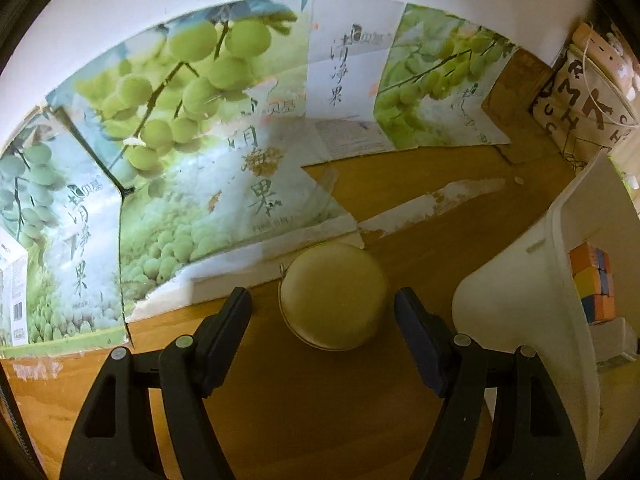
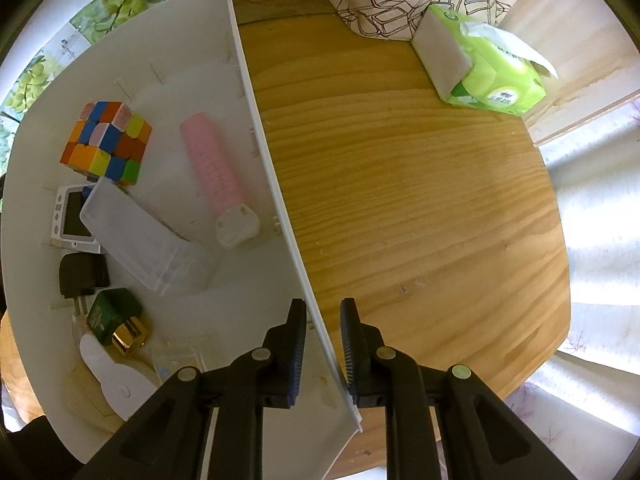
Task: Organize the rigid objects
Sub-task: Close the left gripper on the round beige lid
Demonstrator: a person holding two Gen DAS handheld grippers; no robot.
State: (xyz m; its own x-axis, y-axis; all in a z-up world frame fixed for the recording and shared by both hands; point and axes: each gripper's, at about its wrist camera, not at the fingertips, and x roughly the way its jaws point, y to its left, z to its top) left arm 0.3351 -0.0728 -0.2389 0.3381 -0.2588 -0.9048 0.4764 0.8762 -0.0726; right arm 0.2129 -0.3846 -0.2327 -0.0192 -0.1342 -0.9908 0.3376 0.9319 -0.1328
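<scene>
Wooden table (image 1: 400, 216) fills both views, backed by grape-printed cardboard (image 1: 192, 128) in the upper left of the left wrist view. Low in the centre of that view a round cream case (image 1: 334, 296) lies flat on the table, between the spread jaws of the left gripper (image 1: 322, 320), neither pad touching it. The case sits just beside the white bin (image 1: 532, 280) at right.

The right gripper (image 2: 323, 344) straddles the bin wall (image 2: 264, 148); its jaws are narrow, the right pad seeming to rest against the rim, the left showing a slight gap. Loosely held, the bin could shift if nudged.

On a smooth, domed lid, a shallow bite may squeeze the case out. Carried across, it could clip the rim or land on the puzzle cube (image 2: 108, 140).
</scene>
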